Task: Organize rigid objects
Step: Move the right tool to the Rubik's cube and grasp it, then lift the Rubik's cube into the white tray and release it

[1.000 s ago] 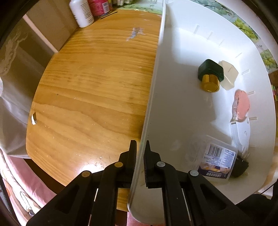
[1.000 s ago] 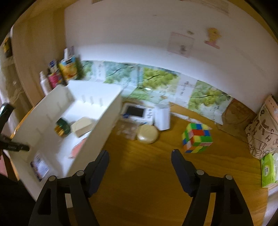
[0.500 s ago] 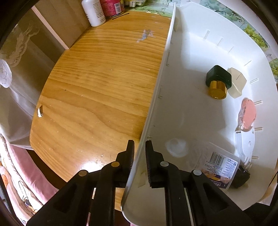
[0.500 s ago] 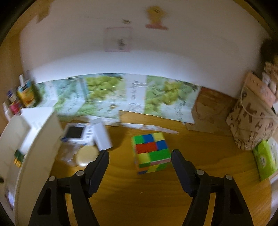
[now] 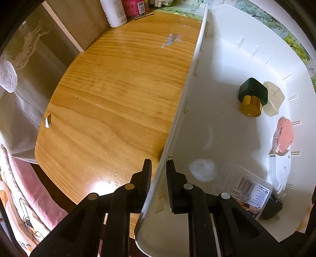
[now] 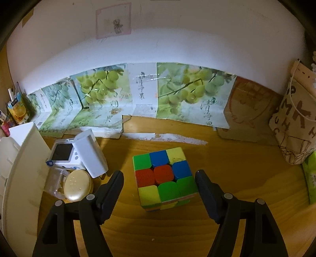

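In the left wrist view my left gripper (image 5: 159,166) points down and straddles the near wall of the white bin (image 5: 189,83). A thin gap shows on each side of the wall, so the pads do not press it. Inside the bin lie a dark green bottle with a gold cap (image 5: 251,98), a cream piece (image 5: 274,100), a pink item (image 5: 284,136) and a labelled packet (image 5: 250,189). In the right wrist view a colourful puzzle cube (image 6: 165,178) sits on the wooden table. My right gripper (image 6: 159,173) is open, one finger on each side of the cube without touching it.
Left of the cube stand a white box (image 6: 89,152), a small device with a screen (image 6: 63,153), a gold round tin (image 6: 78,184) and the white bin (image 6: 25,158). A patterned bag (image 6: 296,122) and a green pack (image 6: 311,178) fill the right. Bottles (image 5: 114,11) stand at the table's far corner.
The left jaws, tight on the bin wall a second ago, have eased apart slightly. The right gripper swung right from the bin and came down close to the cube.
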The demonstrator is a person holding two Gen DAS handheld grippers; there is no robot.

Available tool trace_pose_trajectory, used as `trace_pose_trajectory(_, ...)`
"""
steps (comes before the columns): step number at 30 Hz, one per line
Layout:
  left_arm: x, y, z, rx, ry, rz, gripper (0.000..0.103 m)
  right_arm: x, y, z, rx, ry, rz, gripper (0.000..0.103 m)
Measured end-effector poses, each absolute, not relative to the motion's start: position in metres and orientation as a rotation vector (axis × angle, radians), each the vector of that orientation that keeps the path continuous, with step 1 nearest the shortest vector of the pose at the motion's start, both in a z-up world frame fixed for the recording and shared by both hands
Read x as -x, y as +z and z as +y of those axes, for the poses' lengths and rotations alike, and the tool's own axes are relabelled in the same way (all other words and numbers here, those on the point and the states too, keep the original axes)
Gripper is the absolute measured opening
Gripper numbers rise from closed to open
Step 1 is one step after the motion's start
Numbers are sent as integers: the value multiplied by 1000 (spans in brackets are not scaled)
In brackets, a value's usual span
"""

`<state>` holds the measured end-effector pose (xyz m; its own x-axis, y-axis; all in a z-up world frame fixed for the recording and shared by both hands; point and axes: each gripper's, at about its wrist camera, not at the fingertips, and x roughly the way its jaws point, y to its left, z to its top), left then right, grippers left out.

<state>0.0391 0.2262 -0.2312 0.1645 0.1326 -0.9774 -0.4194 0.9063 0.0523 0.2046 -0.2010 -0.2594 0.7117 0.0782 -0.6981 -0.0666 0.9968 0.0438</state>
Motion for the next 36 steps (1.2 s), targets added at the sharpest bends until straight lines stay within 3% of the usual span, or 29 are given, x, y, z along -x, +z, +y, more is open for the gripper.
trace_pose_trajectory(3, -40, -233, 227, 253, 401, 1353, 16, -207, -263, -200, -20, 86, 787, 75)
trace_pose_trajectory(7, -42, -235, 227, 241, 394, 1365, 16, -206, -264, -202, -22, 78, 786, 57)
trace_pose_trajectory(19, -51, -241, 218, 161, 353, 1393, 15, -187, -245, -194, -5, 87, 749, 56)
trace_pose_trajectory(36, -61, -244, 213, 63, 175, 1422, 7, -108, -175, -127, 34, 144, 652, 56)
